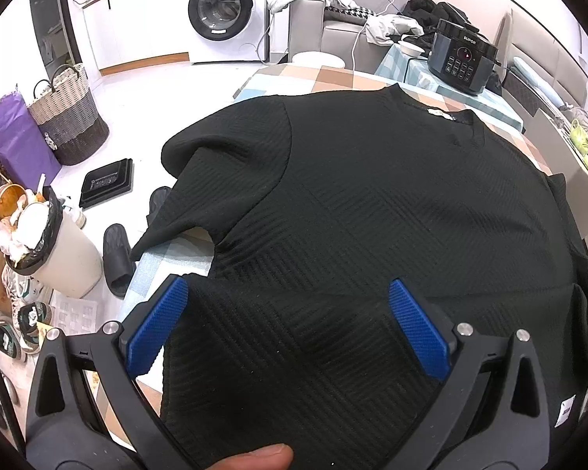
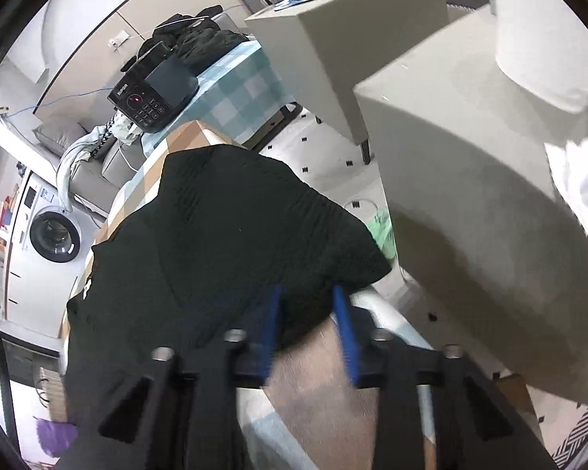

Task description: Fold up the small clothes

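Black ribbed knit fills both views: a short-sleeved shirt [image 1: 372, 203] lies spread on the checked tabletop [image 1: 313, 78], its weave a pattern of slanted squares, a small white label at the collar. Most of the tabletop is hidden beneath it; only pale blue, tan and white squares show at the edges. In the left wrist view the left gripper [image 1: 290, 321] hangs over the hem with its blue ridged fingers [image 1: 158, 325] spread wide, cloth lying under and between them but not pinched – a thumb tip is cut off at the bottom edge. That view alone shows one sleeve drooping off the tabletop's edge, plus a washing machine [image 1: 221, 11], a woven basket [image 1: 68, 117] and a full bin [image 1: 55, 243] on the floor. The right wrist view is blurred; the right gripper [image 2: 307, 313] has its fingers drawn near each other with the shirt's edge [image 2: 231, 235] bunched between them, though whether the pads truly press on it is hard to make out. A black cooker [image 2: 153, 94] stands beyond – grey chairs [image 2: 470, 196] crowd the right side
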Demonstrator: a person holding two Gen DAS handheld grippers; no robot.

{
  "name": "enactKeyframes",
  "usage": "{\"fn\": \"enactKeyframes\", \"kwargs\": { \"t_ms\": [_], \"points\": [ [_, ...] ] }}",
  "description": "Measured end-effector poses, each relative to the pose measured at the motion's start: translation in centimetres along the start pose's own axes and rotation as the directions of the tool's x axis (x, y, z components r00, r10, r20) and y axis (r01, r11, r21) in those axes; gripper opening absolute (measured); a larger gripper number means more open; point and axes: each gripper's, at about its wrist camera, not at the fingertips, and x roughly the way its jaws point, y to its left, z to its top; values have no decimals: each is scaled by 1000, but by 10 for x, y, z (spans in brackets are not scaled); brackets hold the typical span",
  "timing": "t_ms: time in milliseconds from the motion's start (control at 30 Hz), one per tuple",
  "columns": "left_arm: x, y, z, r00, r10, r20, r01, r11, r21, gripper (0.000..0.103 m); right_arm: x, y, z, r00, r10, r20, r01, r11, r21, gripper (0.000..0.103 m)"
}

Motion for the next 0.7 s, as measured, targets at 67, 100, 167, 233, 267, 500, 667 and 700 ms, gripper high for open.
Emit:
{"fn": "enactKeyframes", "kwargs": {
  "t_ms": [67,100,167,233,267,500,667,700],
  "points": [
    [-1,2,-1,1000,-1,1,1,1000,-3,102,0,1,1,1000,5,11,-5,1000,-12,6],
    [-2,2,-1,1000,-2,3,2,1000,-4,102,-2,4,2,1000,7,25,-6,1000,-27,6],
    [-4,4,-2,1000,-3,10,3,1000,-6,102,-11,14,2,998,8,70,-3,997,-73,6],
    [-6,6,-2,1000,-5,15,5,1000,-9,102,-25,28,3,991,27,130,-10,992,-125,6],
    [-7,7,-3,1000,-6,17,6,1000,-11,102,-33,38,5,987,46,155,-23,989,-147,6],
    [-13,10,-7,1000,-9,27,10,1000,-17,102,-62,163,-21,904,424,50,-347,797,-494,6],
    [-20,14,-11,999,-4,34,5,1000,-26,102,-32,211,-86,921,332,-201,-376,636,-673,6],
    [-21,14,-12,999,-3,37,4,1000,-25,102,-21,211,-94,933,269,-239,-358,632,-687,6]
  ]
}}
